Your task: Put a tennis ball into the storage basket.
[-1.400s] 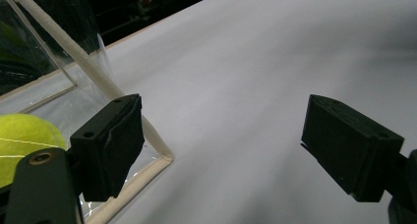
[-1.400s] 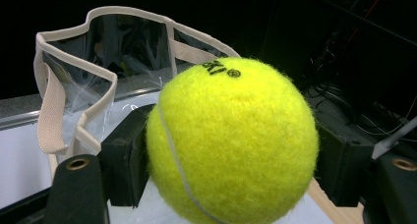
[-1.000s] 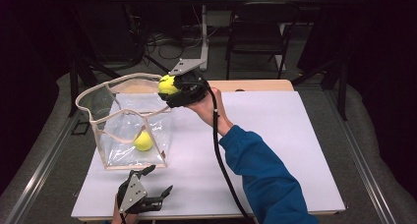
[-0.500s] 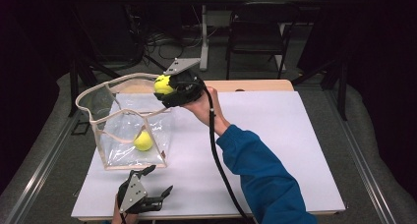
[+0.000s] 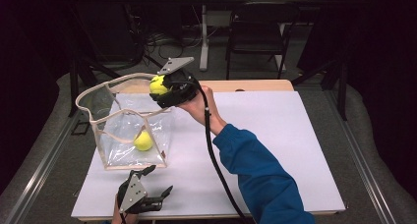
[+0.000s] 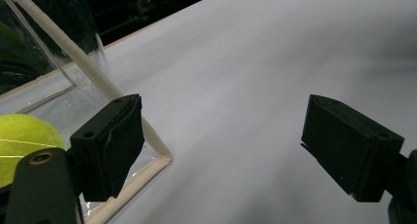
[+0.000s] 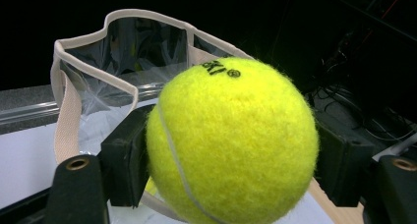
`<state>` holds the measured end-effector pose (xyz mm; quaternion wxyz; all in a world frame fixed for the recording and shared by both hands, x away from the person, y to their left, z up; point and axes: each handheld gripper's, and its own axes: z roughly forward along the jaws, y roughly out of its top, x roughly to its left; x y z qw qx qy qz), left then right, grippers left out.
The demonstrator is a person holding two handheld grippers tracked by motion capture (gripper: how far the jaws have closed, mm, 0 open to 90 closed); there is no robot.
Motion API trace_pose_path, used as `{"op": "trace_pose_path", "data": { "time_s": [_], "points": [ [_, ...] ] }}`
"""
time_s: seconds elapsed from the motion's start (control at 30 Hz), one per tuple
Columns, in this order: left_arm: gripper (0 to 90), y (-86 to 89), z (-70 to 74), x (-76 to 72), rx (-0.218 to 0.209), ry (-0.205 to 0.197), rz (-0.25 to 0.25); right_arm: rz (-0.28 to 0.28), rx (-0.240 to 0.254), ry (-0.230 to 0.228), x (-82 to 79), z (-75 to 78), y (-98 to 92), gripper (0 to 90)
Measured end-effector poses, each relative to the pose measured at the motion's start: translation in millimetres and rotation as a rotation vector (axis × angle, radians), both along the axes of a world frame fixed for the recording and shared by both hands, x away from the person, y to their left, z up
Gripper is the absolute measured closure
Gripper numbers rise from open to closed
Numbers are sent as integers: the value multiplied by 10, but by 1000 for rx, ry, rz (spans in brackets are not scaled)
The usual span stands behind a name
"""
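Note:
A clear plastic bag with a beige rim [image 5: 114, 111] stands on the white table's left side. One yellow tennis ball [image 5: 143, 141] lies inside it, and it shows through the bag wall in the left gripper view [image 6: 22, 138]. My right gripper [image 5: 162, 89] hangs at the bag's far right rim, shut on a second tennis ball [image 5: 158, 84] [image 7: 231, 143]; the bag's mouth [image 7: 123, 52] lies just beyond that ball. My left gripper [image 5: 158, 182] [image 6: 223, 140] rests near the table's front edge, open and holding nothing, beside the bag's front corner [image 6: 157, 157].
The white tabletop [image 5: 275, 135] stretches right of the bag. A black cable [image 5: 216, 160] trails from the right gripper along a blue sleeve [image 5: 260, 175]. Chairs and table legs [image 5: 255, 42] stand in the dark behind the table.
The right gripper with its ball has shifted slightly left and farther back, over the bag's rim. The left gripper has stayed put.

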<state>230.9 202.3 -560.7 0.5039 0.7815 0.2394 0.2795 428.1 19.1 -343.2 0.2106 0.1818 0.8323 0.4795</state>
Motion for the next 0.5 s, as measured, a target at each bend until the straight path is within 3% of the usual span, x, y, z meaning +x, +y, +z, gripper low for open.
{"op": "trace_pose_path", "data": {
  "time_s": [0.5],
  "points": [
    [161, -3, -2, 0, -1, 1, -2, 4, -16, 16, 3, -23, 76, 261]
  ]
}}
